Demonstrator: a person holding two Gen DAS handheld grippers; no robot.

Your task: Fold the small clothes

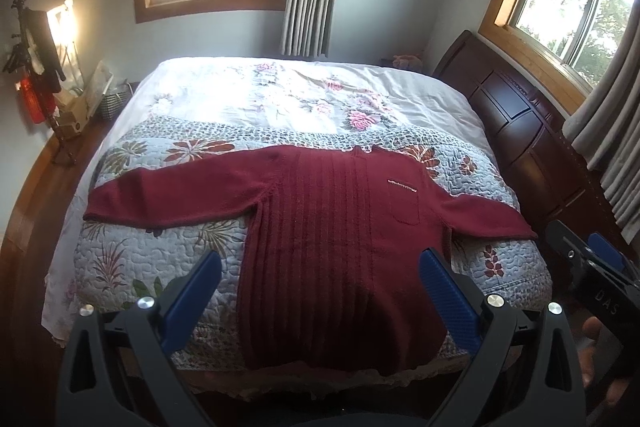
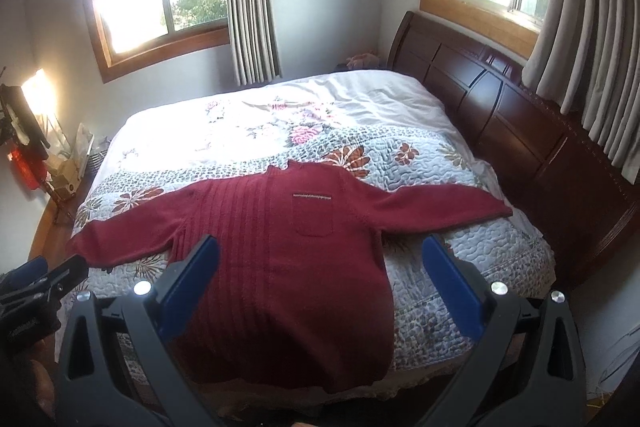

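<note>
A dark red knitted sweater (image 1: 320,235) (image 2: 288,267) lies flat and face up on the bed, both sleeves spread out sideways and its hem at the near edge. A small chest pocket (image 2: 312,213) with a pale trim sits on its right half. My left gripper (image 1: 320,259) hovers above the lower part of the sweater, open, with nothing between its blue pads (image 1: 192,287). My right gripper (image 2: 320,247) also hangs above the sweater's lower body, open and empty. Each gripper shows at the edge of the other's view: the right gripper (image 1: 592,267) and the left gripper (image 2: 44,275).
The bed carries a floral quilt (image 1: 160,251) and a white flowered sheet (image 1: 280,95). A dark wooden headboard (image 2: 500,115) runs along the right. Curtains and windows line the far and right walls. Boxes and a stand (image 1: 36,67) crowd the floor at the left.
</note>
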